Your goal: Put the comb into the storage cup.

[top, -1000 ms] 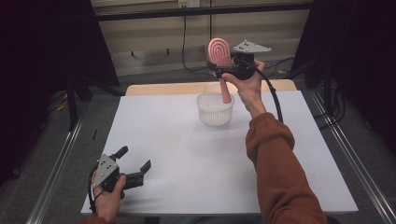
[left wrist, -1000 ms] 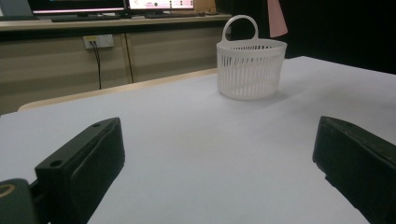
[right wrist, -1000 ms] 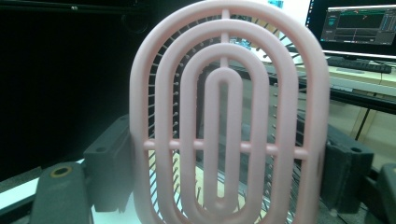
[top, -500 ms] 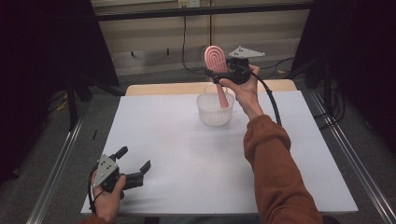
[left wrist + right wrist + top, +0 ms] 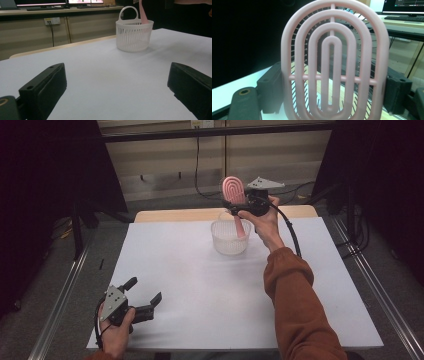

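Hairbrush [image 5: 333, 67] clamped in right tool [image 5: 239, 206], handle in basket [image 5: 229, 238]

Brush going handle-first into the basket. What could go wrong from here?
1. The white basket is light and nothing steadies it; the left tongs sit far off, open. A handle catching the rim could tip it.
2. The right tongs grip the pink hairbrush by its wide head. Released upright, the top-heavy brush may lean and topple the basket.

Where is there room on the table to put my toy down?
Lots of room: the white table is bare between the left gripper at the near corner and the white basket at the far side. It is crowded only at the basket, where the right gripper holds the pink hairbrush.
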Demonstrator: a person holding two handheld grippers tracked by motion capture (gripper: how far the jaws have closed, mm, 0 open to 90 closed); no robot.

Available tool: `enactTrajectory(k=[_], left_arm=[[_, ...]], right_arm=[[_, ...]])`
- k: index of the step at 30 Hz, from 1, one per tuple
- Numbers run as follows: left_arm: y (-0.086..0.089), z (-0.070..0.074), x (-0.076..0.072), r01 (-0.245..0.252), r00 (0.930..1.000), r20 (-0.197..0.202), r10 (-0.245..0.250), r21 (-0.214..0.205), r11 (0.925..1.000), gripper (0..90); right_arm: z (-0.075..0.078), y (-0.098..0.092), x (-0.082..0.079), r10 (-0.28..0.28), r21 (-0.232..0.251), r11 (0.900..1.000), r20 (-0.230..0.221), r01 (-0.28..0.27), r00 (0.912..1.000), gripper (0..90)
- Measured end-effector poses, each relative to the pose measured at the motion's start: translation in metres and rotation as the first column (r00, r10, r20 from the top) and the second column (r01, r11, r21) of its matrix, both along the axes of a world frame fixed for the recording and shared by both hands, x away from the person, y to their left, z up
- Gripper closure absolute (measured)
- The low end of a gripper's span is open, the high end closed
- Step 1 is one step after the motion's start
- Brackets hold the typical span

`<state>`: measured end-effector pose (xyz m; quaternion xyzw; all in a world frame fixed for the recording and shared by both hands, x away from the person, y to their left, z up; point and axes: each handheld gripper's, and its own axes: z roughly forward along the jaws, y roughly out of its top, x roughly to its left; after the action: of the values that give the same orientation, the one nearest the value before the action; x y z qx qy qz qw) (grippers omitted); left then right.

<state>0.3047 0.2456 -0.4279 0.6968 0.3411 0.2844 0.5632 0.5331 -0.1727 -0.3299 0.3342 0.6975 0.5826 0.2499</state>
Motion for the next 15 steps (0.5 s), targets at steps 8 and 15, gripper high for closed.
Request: enactTrajectory(k=[8,15], left_arm=[[0.0,0.0,0.0,0.001,1.0,0.0,-0.001,-0.01,0.9999,2.4],[0.0,0.0,0.0,0.001,1.0,-0.001,-0.001,-0.006,1.0,2.4]], right_arm=[[-0.009,0.003,0.0,0.005,-0.007,1.0,-0.013,-0.005,0.9999,20.0],[-0.016,0.003,-0.002,-0.004,-0.025,0.9997,-0.022,0.003,0.9998,20.0]])
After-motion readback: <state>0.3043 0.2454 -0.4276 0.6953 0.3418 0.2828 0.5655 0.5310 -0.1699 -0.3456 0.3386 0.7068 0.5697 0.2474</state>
